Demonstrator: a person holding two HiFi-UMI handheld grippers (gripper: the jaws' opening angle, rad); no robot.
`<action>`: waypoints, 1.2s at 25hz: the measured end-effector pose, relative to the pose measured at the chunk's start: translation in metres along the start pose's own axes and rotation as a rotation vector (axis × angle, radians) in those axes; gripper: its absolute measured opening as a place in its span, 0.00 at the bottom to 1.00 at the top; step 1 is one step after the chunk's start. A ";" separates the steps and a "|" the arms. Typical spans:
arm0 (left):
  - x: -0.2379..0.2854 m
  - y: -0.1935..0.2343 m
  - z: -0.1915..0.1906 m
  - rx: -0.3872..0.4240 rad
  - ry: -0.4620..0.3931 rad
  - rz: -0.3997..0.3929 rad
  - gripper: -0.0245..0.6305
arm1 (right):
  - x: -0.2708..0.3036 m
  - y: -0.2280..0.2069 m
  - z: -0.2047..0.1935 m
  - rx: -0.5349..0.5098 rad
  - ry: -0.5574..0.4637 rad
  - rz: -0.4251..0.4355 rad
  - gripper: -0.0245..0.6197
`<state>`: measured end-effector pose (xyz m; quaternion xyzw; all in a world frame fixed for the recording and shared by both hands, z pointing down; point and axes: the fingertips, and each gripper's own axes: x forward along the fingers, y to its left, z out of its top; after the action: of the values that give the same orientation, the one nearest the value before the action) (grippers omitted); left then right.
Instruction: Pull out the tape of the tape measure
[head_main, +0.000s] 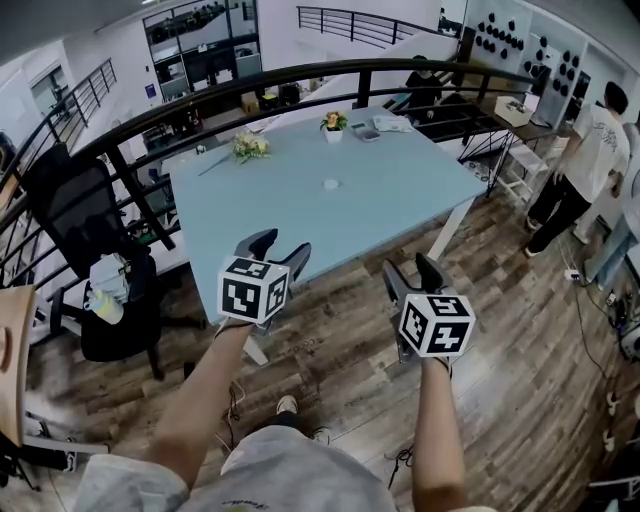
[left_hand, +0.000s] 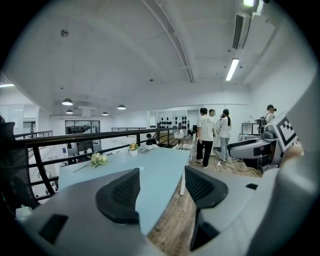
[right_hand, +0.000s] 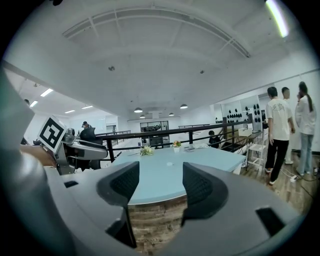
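A small white round object (head_main: 331, 184), too small to identify for sure, lies mid-way across the light blue table (head_main: 410, 195); the right gripper view shows this white object (right_hand: 170, 163) far off. Both grippers hover over the wooden floor, short of the table's near edge. My left gripper (head_main: 282, 248) is open with nothing between its black pads (left_hand: 122, 192). My right gripper (head_main: 410, 270) is open too, its pads (right_hand: 200, 187) bare. Each points roughly level toward the table.
A flower bunch (head_main: 250, 147), a small potted flower (head_main: 333, 122) and some flat items (head_main: 368, 130) sit at the table's far side. A black railing (head_main: 300, 75) curves behind it. A black office chair (head_main: 95, 250) stands left; people (head_main: 590, 160) stand right.
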<state>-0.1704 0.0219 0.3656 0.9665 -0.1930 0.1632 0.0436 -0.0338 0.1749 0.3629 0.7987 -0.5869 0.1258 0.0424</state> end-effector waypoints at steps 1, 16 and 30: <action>0.001 0.001 0.000 -0.001 -0.001 0.003 0.47 | 0.002 -0.001 0.000 -0.001 0.002 0.000 0.43; 0.075 0.030 0.009 -0.022 -0.011 0.025 0.47 | 0.071 -0.037 0.002 -0.026 0.030 0.020 0.43; 0.181 0.111 0.041 -0.032 0.009 0.058 0.47 | 0.209 -0.068 0.031 -0.022 0.058 0.070 0.43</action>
<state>-0.0437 -0.1516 0.3898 0.9590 -0.2232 0.1656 0.0552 0.0935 -0.0045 0.3909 0.7730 -0.6146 0.1437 0.0639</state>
